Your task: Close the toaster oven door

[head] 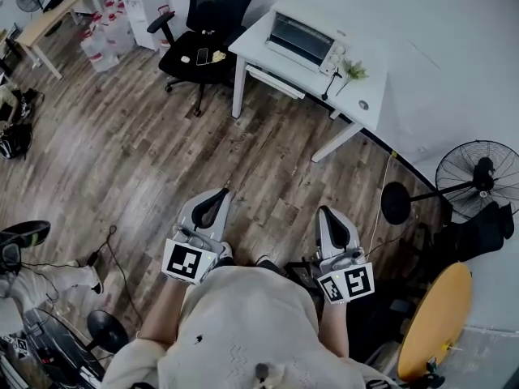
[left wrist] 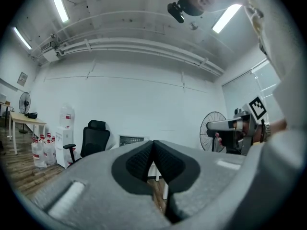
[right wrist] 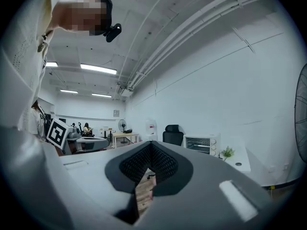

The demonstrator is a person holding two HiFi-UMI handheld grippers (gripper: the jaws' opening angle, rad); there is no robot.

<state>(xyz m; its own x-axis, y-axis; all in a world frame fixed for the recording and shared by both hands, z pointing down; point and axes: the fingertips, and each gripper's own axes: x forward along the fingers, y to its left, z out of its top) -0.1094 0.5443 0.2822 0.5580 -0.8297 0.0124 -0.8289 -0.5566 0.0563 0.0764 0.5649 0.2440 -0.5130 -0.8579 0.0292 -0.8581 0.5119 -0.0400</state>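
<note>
A person stands on a wood floor, holding two grippers out level. The left gripper (head: 216, 196) and the right gripper (head: 328, 215) both have their jaws pressed together, with nothing between them. The toaster oven (head: 302, 40) sits on a white desk (head: 371, 78) by the wall, well ahead of both grippers, beside a black office chair (head: 212, 21).
</note>
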